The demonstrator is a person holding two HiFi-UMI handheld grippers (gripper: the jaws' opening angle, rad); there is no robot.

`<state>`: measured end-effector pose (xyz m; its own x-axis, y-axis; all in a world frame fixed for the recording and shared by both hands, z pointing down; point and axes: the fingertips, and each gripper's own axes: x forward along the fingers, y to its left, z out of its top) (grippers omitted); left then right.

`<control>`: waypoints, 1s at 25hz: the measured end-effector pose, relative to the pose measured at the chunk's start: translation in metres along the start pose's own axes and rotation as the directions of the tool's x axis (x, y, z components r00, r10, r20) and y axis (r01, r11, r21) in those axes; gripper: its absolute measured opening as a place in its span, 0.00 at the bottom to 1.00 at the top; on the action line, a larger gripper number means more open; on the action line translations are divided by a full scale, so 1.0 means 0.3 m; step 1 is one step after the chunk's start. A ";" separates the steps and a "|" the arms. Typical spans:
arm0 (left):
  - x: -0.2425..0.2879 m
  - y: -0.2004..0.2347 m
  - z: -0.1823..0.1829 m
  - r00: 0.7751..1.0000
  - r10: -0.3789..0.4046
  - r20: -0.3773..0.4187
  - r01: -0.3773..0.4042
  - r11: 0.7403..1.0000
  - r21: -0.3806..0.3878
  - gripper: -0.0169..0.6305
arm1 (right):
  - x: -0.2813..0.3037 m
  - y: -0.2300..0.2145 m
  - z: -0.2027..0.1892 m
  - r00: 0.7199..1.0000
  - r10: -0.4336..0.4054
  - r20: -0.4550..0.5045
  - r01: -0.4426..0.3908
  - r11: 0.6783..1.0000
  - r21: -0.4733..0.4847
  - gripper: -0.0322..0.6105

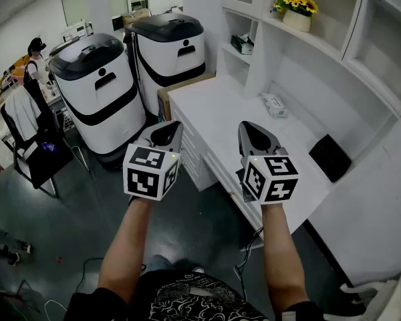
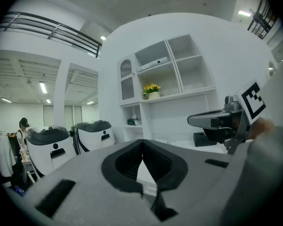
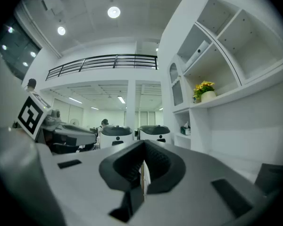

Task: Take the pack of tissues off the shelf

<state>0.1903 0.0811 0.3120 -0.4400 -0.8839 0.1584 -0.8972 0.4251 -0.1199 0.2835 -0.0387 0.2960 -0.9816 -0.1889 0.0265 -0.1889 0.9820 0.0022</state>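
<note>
On white counter [image 1: 217, 116], a tissue pack [image 1: 274, 104].

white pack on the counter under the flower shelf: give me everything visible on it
The pack is small, soft-looking and white, with faint greenish print too small to read. Its wrapper looks slightly crumpled. It lies flat on the white counter, close to the back wall and below the shelf that carries the flower pot. Only the counter touches it. The left gripper and right gripper are both well short of it.
</note>
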 end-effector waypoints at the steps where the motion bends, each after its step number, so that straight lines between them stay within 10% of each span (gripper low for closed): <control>1: 0.000 0.004 -0.003 1.000 0.002 -0.001 -0.002 1.000 -0.001 0.03 | 0.003 0.001 -0.004 1.000 -0.001 -0.002 0.001 1.000 -0.003 0.05; 25: 0.348 0.398 -0.071 0.996 -0.090 0.001 0.090 0.996 -0.020 0.03 | 0.485 0.008 -0.032 0.996 -0.082 -0.022 0.081 0.996 -0.028 0.19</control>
<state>0.0364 0.0436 0.3350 -0.3572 -0.9190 0.1671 -0.9338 0.3473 -0.0859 0.1405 -0.0639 0.3094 -0.9620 -0.2687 0.0483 -0.2674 0.9630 0.0318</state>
